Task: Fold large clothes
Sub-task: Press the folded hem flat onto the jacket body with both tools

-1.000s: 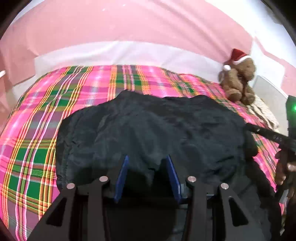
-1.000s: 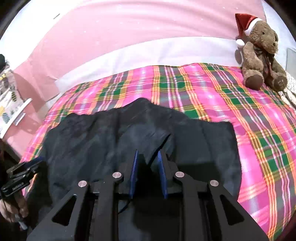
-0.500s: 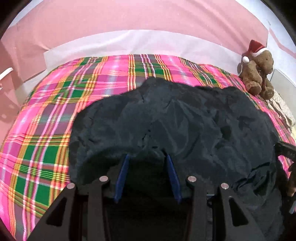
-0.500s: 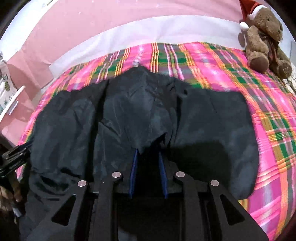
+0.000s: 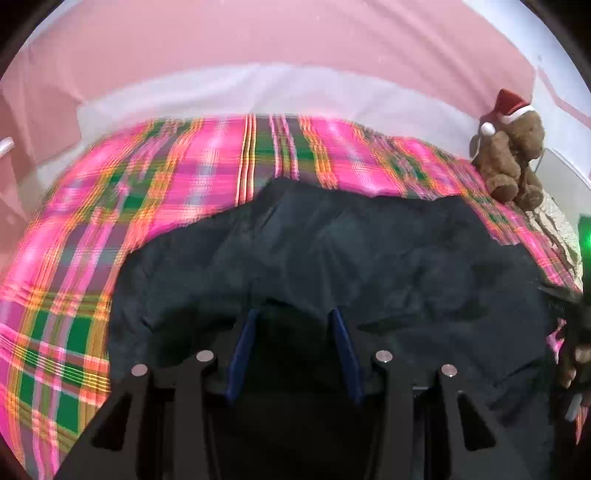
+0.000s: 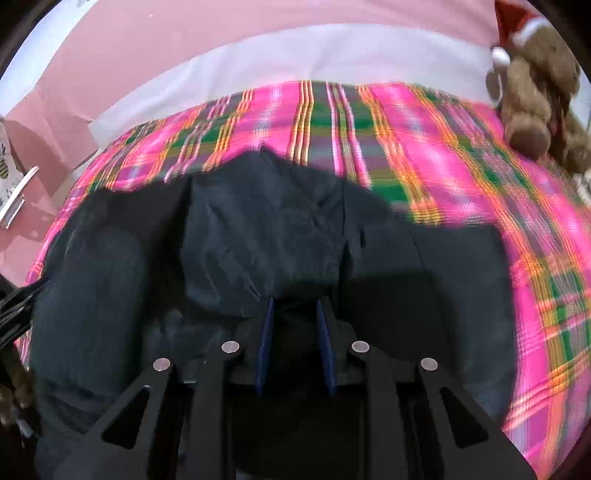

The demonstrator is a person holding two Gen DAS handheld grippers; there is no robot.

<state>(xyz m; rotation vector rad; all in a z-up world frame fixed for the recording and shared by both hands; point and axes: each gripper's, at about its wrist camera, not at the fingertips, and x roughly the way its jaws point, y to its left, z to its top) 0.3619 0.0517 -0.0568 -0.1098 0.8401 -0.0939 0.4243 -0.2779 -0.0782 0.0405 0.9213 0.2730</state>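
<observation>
The left gripper (image 5: 293,314) clasps a bunched edge of the dark garment (image 5: 369,258): black cloth fills the gap between its blue pads (image 5: 240,350) and drapes forward from them. The right gripper (image 6: 294,302) pinches another stretch of the same edge, its pads set closer together, with a fold rising from between them. Holding two points of one hem probably lets the person carry that edge across as a straight line, so the fold lands even rather than crumpled.

Beyond the grippers, the garment spreads over the plaid blanket (image 5: 74,332), its far edge lying in an uneven hump with a peak near the middle. It sits near the blanket's middle, with plaid showing on the left, on the right and beyond it. The wide, flat blanket gives room for a large piece to lie open.

A teddy bear (image 5: 509,158) in a red hat sits at the blanket's far right corner, well apart from the garment and out of the fold's way. Behind the blanket's far edge runs a white band (image 5: 258,88), then a pink wall (image 5: 258,33).
</observation>
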